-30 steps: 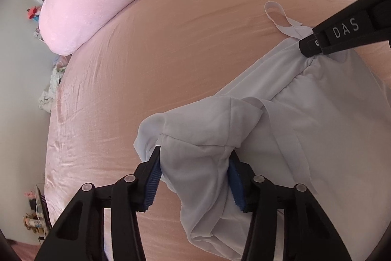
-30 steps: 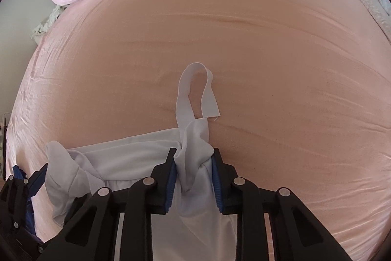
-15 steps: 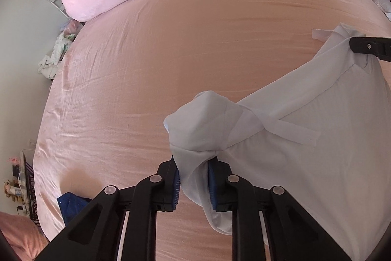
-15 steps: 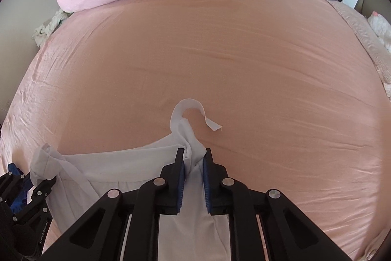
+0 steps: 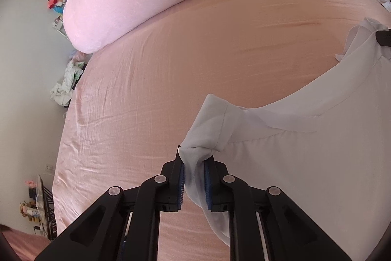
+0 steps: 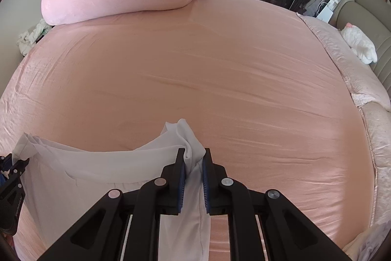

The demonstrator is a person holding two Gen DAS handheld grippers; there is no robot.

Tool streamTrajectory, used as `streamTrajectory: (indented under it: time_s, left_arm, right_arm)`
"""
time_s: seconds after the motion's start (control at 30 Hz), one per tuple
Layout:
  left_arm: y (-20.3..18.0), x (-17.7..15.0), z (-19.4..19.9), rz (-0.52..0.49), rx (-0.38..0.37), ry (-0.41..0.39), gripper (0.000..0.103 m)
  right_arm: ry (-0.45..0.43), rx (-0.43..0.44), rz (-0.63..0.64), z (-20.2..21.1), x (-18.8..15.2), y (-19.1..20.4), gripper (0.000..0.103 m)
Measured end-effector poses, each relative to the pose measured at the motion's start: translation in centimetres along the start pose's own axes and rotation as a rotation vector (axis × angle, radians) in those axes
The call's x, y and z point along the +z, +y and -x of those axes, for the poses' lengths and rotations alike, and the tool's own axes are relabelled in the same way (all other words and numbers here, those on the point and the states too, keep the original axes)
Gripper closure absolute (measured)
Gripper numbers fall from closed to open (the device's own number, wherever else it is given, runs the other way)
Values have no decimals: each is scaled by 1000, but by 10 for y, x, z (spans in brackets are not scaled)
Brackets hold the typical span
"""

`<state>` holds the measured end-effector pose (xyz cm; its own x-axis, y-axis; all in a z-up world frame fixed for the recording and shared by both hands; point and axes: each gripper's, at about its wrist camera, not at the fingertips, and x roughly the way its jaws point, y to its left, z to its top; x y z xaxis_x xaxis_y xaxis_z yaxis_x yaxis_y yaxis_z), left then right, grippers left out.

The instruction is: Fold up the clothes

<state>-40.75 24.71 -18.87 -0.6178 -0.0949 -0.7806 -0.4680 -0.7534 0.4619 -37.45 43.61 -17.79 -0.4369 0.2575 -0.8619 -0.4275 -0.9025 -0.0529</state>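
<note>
Left tongs [image 5: 194,178] and right tongs [image 6: 193,175] each pinch a bunched top corner of the white garment [image 5: 305,163], which hangs spread between them above the bed [image 6: 220,80]. Judged step: holding it open; next needs a flat, even lay-down.

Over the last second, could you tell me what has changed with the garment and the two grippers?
Both grippers closed tighter and moved apart, lifting the white garment and stretching its top edge. The strap loop is gone from view. The left gripper and right gripper kept their corners; the pink bed is unchanged.
</note>
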Motion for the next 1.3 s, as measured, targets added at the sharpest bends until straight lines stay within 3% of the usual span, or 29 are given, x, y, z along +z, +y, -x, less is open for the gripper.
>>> streamTrajectory:
  time_s: [0.2, 0.4, 0.57, 0.67, 0.87, 0.9, 0.97, 1.0, 1.03, 1.07, 1.1, 1.3]
  left_arm:
    - [-18, 27, 1, -73, 61, -53, 92]
    - [-34, 44, -6, -130, 141, -78, 91]
    - [-47, 55, -9, -164, 214, -99, 91]
    - [-45, 60, -10, -138, 191, -99, 89]
    - [-22, 68, -15, -21, -11, -30, 87]
    - [-17, 69, -16, 1, -23, -16, 84]
    - [-7, 69, -17, 54, -21, 5, 77]
    - [-2, 70, -17, 80, -20, 15, 65]
    - [4, 70, -18, 106, -15, 25, 57]
    - [12, 70, -20, 133, -5, 33, 40]
    - [19, 69, -20, 161, 3, 41, 36]
    - [42, 64, -15, 275, -69, 97, 33]
  right_arm:
    - [8, -12, -76, 13, -13, -48, 93]
    - [14, -37, -151, 14, -7, -72, 93]
    - [-5, -81, -143, 14, 5, -76, 93]
    - [3, -95, -142, 12, 8, -74, 93]
    - [24, -44, -189, 1, 10, -78, 92]
    - [25, -32, -203, -1, 12, -81, 90]
    - [20, -40, -220, 2, 14, -85, 68]
    - [19, -43, -227, 4, 15, -88, 41]
    - [20, -41, -230, 6, 15, -91, 29]
    - [20, -40, -234, 9, 15, -95, 29]
    - [21, -38, -237, 12, 15, -98, 29]
    - [26, -29, -257, 28, 15, -119, 29]
